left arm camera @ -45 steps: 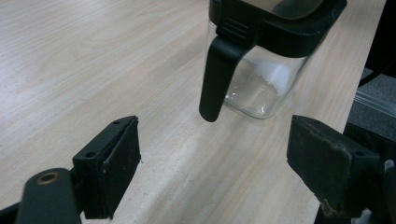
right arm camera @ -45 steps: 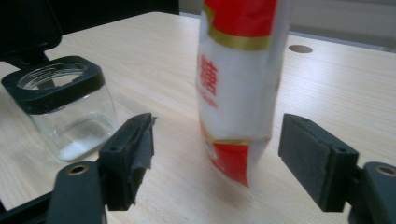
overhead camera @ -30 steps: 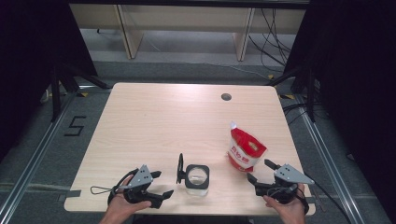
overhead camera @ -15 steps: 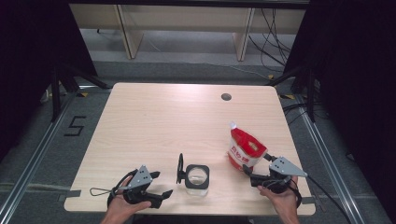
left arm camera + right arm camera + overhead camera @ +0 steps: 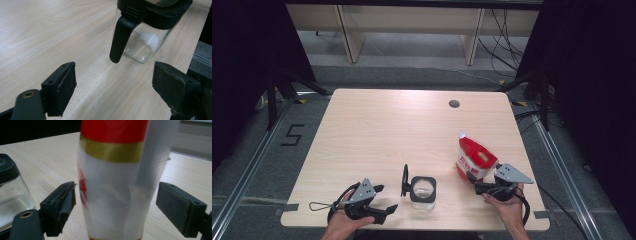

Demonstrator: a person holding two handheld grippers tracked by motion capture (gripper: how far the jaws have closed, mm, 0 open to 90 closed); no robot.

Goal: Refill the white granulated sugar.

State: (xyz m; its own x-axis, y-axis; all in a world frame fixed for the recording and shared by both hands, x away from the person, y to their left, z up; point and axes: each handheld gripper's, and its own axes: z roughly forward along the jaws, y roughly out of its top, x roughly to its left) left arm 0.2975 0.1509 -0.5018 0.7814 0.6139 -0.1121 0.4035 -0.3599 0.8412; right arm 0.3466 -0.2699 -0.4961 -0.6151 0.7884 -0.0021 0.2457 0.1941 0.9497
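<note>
One glass jar point(image 5: 422, 189) holding a little white powder sits at the table's point(image 5: 412, 125) front edge beside the released left tongs point(image 5: 384, 200), while the released right tongs point(image 5: 473, 181) straddle one red-white pouch point(image 5: 474, 158).

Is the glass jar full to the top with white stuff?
No, the clear glass jar with the black handle holds only a thin layer of white powder at its bottom.
</note>
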